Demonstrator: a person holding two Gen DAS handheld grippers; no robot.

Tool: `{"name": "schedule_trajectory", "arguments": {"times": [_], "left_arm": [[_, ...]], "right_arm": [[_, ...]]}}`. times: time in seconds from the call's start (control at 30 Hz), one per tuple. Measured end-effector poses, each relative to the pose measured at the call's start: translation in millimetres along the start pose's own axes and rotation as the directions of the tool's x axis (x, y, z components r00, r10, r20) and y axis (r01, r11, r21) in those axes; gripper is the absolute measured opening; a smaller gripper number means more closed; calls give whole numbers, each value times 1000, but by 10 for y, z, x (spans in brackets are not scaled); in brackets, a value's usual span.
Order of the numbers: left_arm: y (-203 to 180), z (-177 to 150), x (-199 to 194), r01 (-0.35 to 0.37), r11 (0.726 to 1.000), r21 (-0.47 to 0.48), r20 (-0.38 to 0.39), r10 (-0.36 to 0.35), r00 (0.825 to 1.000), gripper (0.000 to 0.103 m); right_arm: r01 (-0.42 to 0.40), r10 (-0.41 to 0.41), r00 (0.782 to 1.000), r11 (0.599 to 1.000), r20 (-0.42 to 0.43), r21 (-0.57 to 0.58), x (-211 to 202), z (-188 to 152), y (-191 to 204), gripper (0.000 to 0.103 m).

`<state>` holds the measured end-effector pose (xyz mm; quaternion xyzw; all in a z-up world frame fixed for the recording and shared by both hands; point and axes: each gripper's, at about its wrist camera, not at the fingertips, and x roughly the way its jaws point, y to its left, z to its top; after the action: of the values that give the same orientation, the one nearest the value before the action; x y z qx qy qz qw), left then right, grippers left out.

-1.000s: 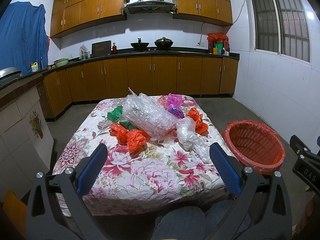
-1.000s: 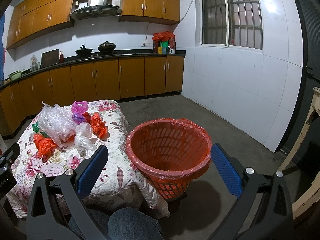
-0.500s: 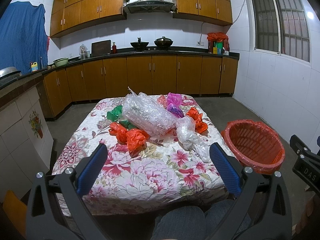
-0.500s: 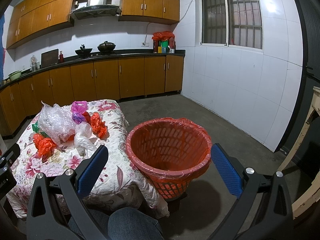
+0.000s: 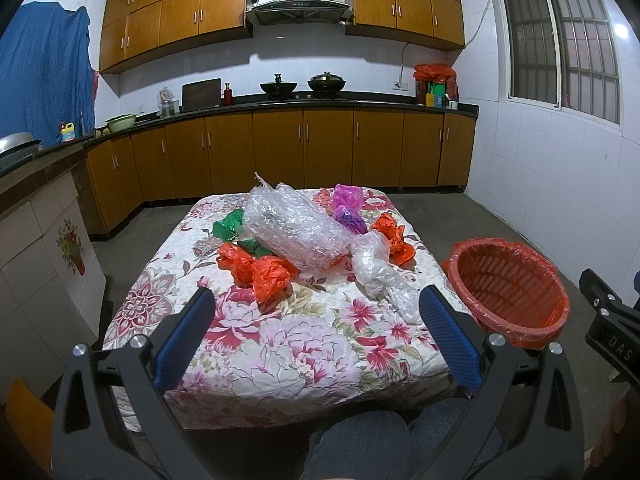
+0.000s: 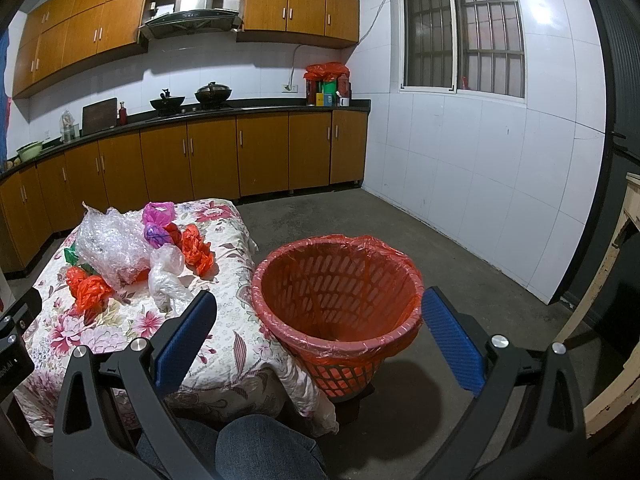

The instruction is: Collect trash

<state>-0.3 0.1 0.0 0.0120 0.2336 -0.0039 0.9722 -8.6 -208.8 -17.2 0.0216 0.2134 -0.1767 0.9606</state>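
Crumpled orange, green, pink and clear plastic bags (image 5: 276,276) lie heaped mid-worktop (image 5: 280,352), left of the red lined basket (image 5: 508,280); light, soft, slippery, best pinched at bunched folds. Both claws (image 5: 316,328) (image 6: 316,328) gape wide, empty.

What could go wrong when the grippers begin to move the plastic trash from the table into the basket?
1. The bubble wrap bundle lies against the orange bags and the clear bag; lifting it may drag them off the floral tablecloth.
2. The red basket stands beside the table, below its edge; light bags may miss it.
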Motion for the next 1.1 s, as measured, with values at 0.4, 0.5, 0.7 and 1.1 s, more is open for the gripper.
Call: {"name": "schedule_trajectory", "arguments": {"times": [0.4,0.5,0.7,1.1], "left_arm": [[0,-1,-4,0,1000,0,-2,0,1000,99],[-1,-1,-3,0,1000,0,-2,0,1000,99],[4,-1,1,-1,1000,-2,-5,1,1000,99],[412,-115,401,-80,992,-102,-99,70,993,99]], "right_arm": [[0,0,1000,1000,0,0,2,-3,-2,101],[0,0,1000,1000,-1,1,8,-2,-2,101],[-1,1,1000,1000,-6,1,26,1,-1,101],[-120,118,989,993,-86,-13,417,28,188,101]]}}
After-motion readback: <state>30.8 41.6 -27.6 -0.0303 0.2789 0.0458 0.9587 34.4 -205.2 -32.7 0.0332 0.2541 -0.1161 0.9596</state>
